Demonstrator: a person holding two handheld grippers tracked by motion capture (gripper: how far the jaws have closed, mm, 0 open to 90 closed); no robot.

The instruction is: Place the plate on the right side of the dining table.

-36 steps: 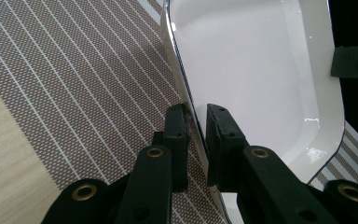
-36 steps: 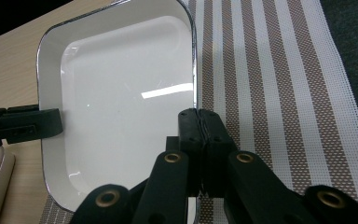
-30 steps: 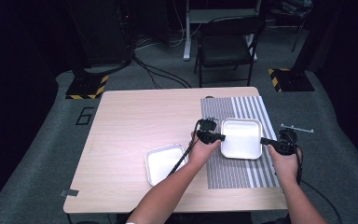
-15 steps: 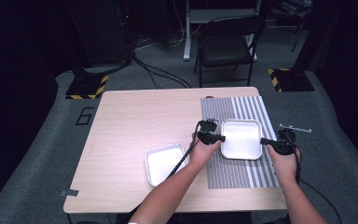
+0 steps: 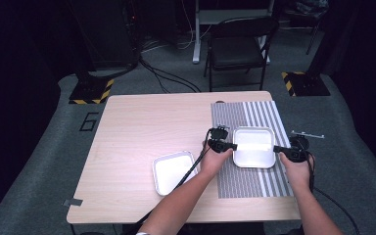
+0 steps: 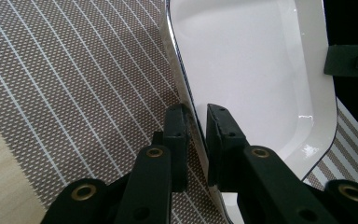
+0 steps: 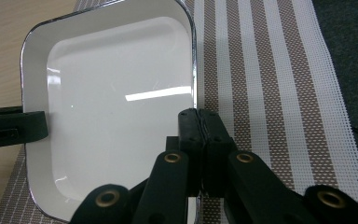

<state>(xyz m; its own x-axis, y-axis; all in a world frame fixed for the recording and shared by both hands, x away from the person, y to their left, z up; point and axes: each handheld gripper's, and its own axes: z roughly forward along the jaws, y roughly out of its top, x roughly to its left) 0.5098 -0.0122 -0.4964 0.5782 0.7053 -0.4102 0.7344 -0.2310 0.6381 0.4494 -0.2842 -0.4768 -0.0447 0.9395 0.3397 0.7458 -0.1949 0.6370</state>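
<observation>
1. The person's forearms [image 5: 191, 196] come in from the table's near edge.
2. A second white tray [image 5: 172, 171] lies on bare wood [image 5: 137, 132], left of the mat.
3. The left gripper [image 6: 196, 122] pinches the white tray's [image 5: 253, 147] left rim; the right gripper [image 7: 199, 122] is closed on its opposite rim.
4. That tray sits over the striped mat [image 5: 254, 183].
5. A chair [image 5: 237, 46] stands beyond the table.

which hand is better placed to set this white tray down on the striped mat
Neither alone: the left gripper clamps one rim of the white tray and the right gripper the opposite rim, above the striped mat.
</observation>
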